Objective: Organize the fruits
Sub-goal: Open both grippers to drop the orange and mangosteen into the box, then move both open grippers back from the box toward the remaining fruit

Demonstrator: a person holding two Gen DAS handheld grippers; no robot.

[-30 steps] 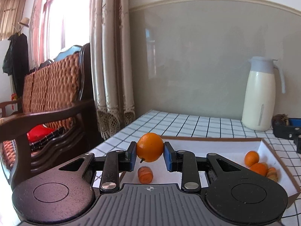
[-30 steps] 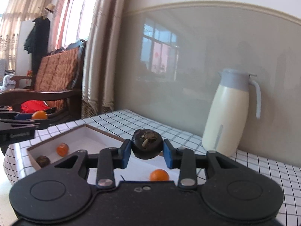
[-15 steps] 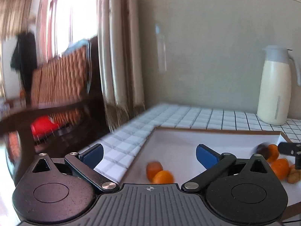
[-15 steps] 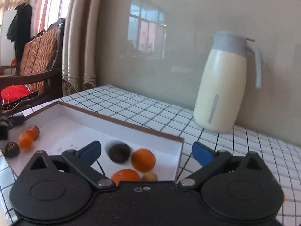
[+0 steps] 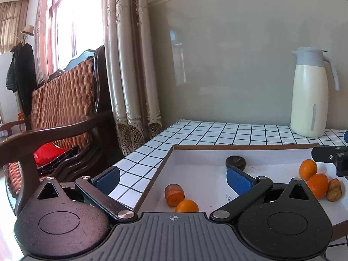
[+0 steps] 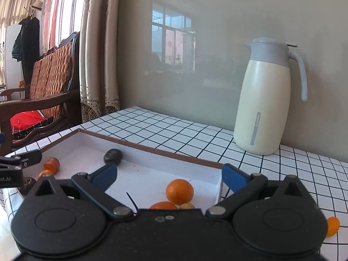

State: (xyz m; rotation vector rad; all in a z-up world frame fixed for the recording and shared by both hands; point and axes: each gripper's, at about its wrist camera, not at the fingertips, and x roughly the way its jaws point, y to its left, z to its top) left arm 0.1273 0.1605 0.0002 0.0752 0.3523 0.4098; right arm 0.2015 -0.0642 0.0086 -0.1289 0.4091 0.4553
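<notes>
I have both sets of jaws spread wide and gripping nothing: the left gripper (image 5: 173, 177) hovers over the near left corner of the shallow white cardboard tray with the brown rim (image 5: 239, 146), the right gripper (image 6: 169, 174) over its right end. I judge them released because the fruit already lies inside. A small round orange (image 5: 187, 206) sits touching a stubby orange cut piece (image 5: 174, 192) whose short axis points towards me. The dark round fruit (image 5: 236, 162) rests mid-tray, flat end up. One orange fruit (image 6: 332, 226) lies outside on the tiled table.
</notes>
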